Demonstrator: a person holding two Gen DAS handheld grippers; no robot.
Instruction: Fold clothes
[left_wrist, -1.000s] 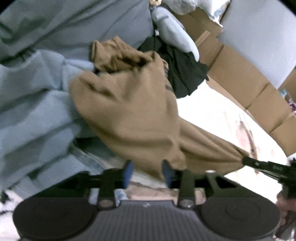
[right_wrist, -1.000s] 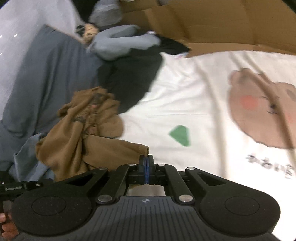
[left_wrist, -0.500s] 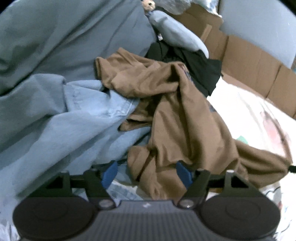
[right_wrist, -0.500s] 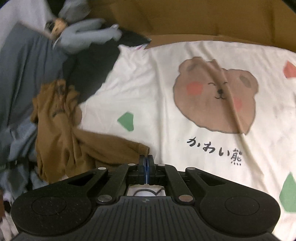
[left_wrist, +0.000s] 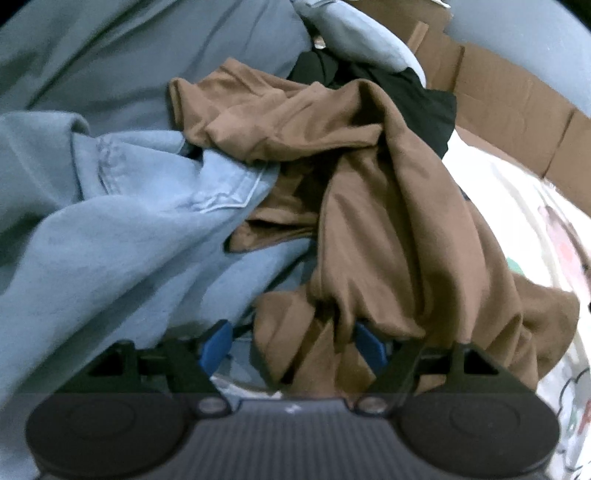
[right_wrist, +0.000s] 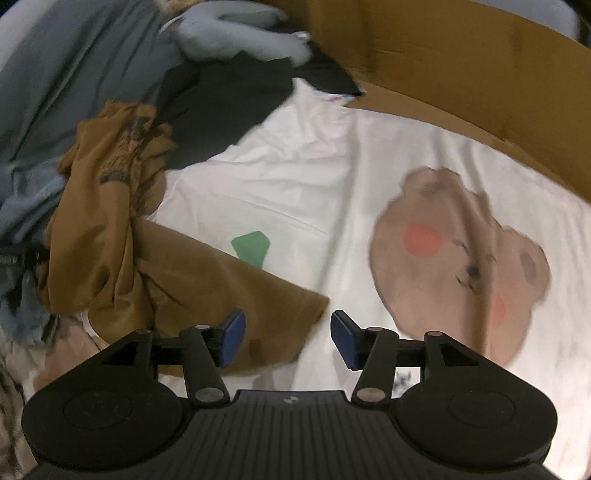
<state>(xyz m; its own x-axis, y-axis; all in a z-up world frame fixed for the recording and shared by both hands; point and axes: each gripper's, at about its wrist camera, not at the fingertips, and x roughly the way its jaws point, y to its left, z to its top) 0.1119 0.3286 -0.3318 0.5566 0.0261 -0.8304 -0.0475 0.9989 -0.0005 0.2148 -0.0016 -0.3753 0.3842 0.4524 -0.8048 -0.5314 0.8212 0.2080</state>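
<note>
A crumpled brown garment (left_wrist: 369, 206) lies half on a pile of clothes and half on the white sheet. My left gripper (left_wrist: 291, 345) hangs low over its near folds. Its jaws are opening, and a bunch of brown cloth sits loosely between the blue pads (left_wrist: 216, 343). In the right wrist view the brown garment (right_wrist: 110, 236) trails from the pile on the left, and one flat corner reaches my right gripper (right_wrist: 288, 338). That gripper's jaws are opening too, and the corner lies under and between them, unpressed.
A light blue denim garment (left_wrist: 129, 229) fills the left, with grey-blue fabric behind it. A black garment (right_wrist: 221, 96) lies at the back. The white sheet (right_wrist: 314, 177) carries a bear print (right_wrist: 461, 266) and a green patch. Cardboard walls (right_wrist: 443, 55) border the far side.
My right gripper was shut on the brown corner and has let go; the corner now rests on the sheet. My left gripper's jaws widened as it sank toward the slumped garment.
</note>
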